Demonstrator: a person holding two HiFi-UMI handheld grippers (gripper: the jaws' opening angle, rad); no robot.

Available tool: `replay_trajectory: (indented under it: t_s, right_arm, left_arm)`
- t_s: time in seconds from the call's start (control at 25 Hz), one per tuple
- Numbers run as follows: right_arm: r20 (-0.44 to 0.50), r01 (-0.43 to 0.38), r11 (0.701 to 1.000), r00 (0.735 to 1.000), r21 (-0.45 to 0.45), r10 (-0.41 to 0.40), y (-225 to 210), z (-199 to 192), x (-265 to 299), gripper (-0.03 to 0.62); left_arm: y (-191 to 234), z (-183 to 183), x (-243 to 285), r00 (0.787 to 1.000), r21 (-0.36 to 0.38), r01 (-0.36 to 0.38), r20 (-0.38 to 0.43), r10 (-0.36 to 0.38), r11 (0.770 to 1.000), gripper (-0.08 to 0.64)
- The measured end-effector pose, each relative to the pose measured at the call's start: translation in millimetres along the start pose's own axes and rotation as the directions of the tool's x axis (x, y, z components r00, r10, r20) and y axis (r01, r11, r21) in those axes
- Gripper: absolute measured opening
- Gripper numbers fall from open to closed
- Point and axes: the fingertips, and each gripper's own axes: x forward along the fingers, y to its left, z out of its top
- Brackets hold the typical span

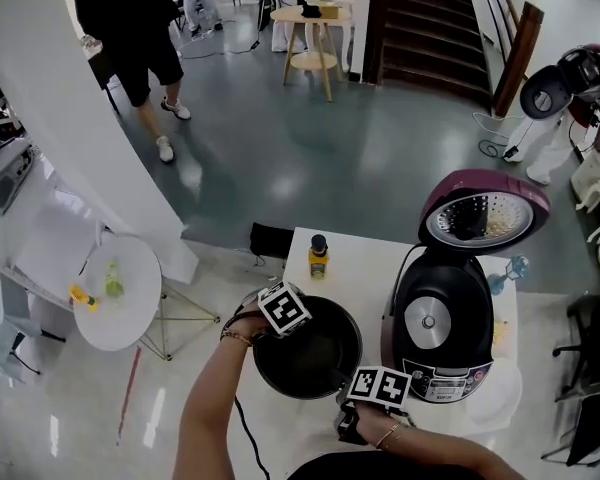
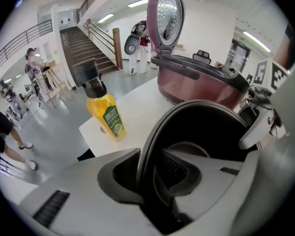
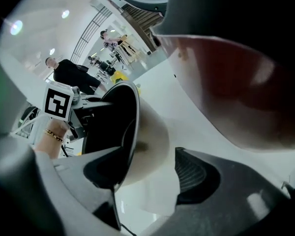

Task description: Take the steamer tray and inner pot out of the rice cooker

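Observation:
The black inner pot (image 1: 310, 360) stands on the white table (image 1: 365, 260), left of the maroon rice cooker (image 1: 443, 330), whose lid is swung up. My left gripper (image 1: 262, 338) is at the pot's left rim. In the left gripper view the thin rim (image 2: 150, 136) runs between the pads of that gripper (image 2: 150, 173), with a small gap showing beside it. My right gripper (image 1: 344, 398) is at the pot's near right rim. In the right gripper view its jaws (image 3: 152, 171) stand wide, and the pot's pale outer wall (image 3: 150, 136) lies against the left one, apart from the right pad.
A yellow bottle with a black cap (image 1: 318, 258) stands at the table's far edge, just behind the pot. A small round white table (image 1: 120, 290) is on the floor to the left. A person (image 1: 135, 28) stands farther off, near a wooden stool table (image 1: 315, 28).

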Motion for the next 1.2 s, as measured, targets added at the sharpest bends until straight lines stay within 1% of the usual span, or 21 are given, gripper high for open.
replay_trajectory:
  t_s: [0.08, 0.16, 0.24, 0.36, 0.44, 0.48, 0.52, 0.56, 0.64, 0.72, 0.8, 0.84, 0.88, 0.96, 1.04, 1.12, 1.16, 1.2]
  right_arm:
    - [0.016, -0.024, 0.999, 1.0, -0.024, 0.025, 5.7, 3.0, -8.9, 0.305]
    - [0.024, -0.052, 0.998, 0.998, -0.043, 0.053, 14.9, 3.0, -18.2, 0.31]
    - [0.021, -0.086, 0.995, 0.996, -0.05, 0.087, 23.7, -0.7, -26.5, 0.311]
    - [0.02, -0.146, 0.987, 0.989, -0.068, 0.147, 36.9, -7.7, -36.9, 0.313]
    - [0.034, -0.186, 0.976, 0.981, -0.115, 0.191, 48.5, -6.9, -43.4, 0.314]
    - [0.043, -0.198, 0.97, 0.978, -0.139, 0.205, 53.4, -5.1, -46.9, 0.318]
    - [0.05, -0.205, 0.966, 0.975, -0.155, 0.214, 56.9, -3.0, -50.4, 0.348]
    - [0.06, -0.211, 0.964, 0.973, -0.164, 0.223, 59.2, -0.4, -54.4, 0.353]
    - [0.102, -0.225, 0.957, 0.964, -0.182, 0.246, 62.1, 7.9, -65.6, 0.353]
    - [0.166, -0.239, 0.947, 0.947, -0.215, 0.276, 65.0, 22.1, -81.7, 0.353]
    - [0.235, -0.256, 0.931, 0.919, -0.259, 0.318, 69.2, 39.1, -102.4, 0.353]
    - [0.276, -0.255, 0.92, 0.899, -0.298, 0.339, 71.6, 48.0, -113.6, 0.353]
    - [0.32, -0.24, 0.903, 0.877, -0.357, 0.36, 73.9, 56.9, -124.3, 0.353]
    - [0.401, -0.158, 0.849, 0.828, -0.504, 0.392, 75.9, 71.5, -143.6, 0.353]
    - [0.472, -0.053, 0.793, 0.779, -0.607, 0.413, 71.4, 82.7, -164.5, 0.353]
    - [0.548, 0.054, 0.758, 0.723, -0.65, 0.419, 60.1, 97.4, -188.5, 0.34]
    - [0.586, 0.109, 0.748, 0.698, -0.655, 0.412, 52.0, 105.6, -200.5, 0.338]
    - [0.622, 0.162, 0.742, 0.674, -0.65, 0.398, 43.1, 113.7, -212.7, 0.315]
  left_arm:
    - [1.9, 5.4, -7.4, 0.998, -0.054, 0.019, 0.058, -0.016, 0.998, 0.136]
    - [7.6, 6.0, -17.5, 0.995, -0.108, 0.027, 0.101, -0.016, 0.994, 0.158]
    - [14.8, 4.2, -29.1, 0.99, -0.159, 0.015, 0.137, 0.007, 0.987, 0.179]
    - [18.9, 0.4, -42.8, 0.98, -0.217, -0.012, 0.189, 0.054, 0.976, 0.189]
    - [21.1, -3.1, -52.5, 0.972, -0.246, -0.044, 0.215, 0.099, 0.968, 0.19]
    - [23.5, -3.7, -59.7, 0.964, -0.261, -0.07, 0.23, 0.132, 0.963, 0.189]
    - [26.5, -3.1, -68.9, 0.953, -0.277, -0.099, 0.251, 0.171, 0.956, 0.19]
    - [29.2, -1.1, -80.1, 0.937, -0.296, -0.124, 0.278, 0.21, 0.947, 0.19]
    - [30.1, 5.9, -104.8, 0.896, -0.341, -0.147, 0.351, 0.271, 0.928, 0.19]
    - [22.2, 15.0, -127.3, 0.849, -0.371, -0.148, 0.428, 0.31, 0.917, 0.19]
    - [6.7, 24.5, -146.0, 0.802, -0.381, -0.151, 0.492, 0.338, 0.912, 0.19]
    - [-3.6, 30.5, -154.7, 0.778, -0.381, -0.144, 0.526, 0.343, 0.913, 0.19]
    - [-15.2, 37.9, -163.2, 0.753, -0.38, -0.125, 0.565, 0.337, 0.917, 0.19]
    - [-39.7, 55.0, -179.4, 0.695, -0.377, -0.067, 0.646, 0.314, 0.924, 0.189]
    - [-60.8, 71.8, -193.6, 0.635, -0.385, -0.035, 0.704, 0.318, 0.922, 0.19]
    - [-77.3, 87.0, -204.6, 0.58, -0.4, -0.051, 0.734, 0.353, 0.915, 0.19]
    - [-84.7, 93.8, -208.8, 0.555, -0.409, -0.073, 0.741, 0.378, 0.91, 0.19]
    - [-92.3, 100.2, -212.5, 0.532, -0.419, -0.099, 0.744, 0.404, 0.903, 0.189]
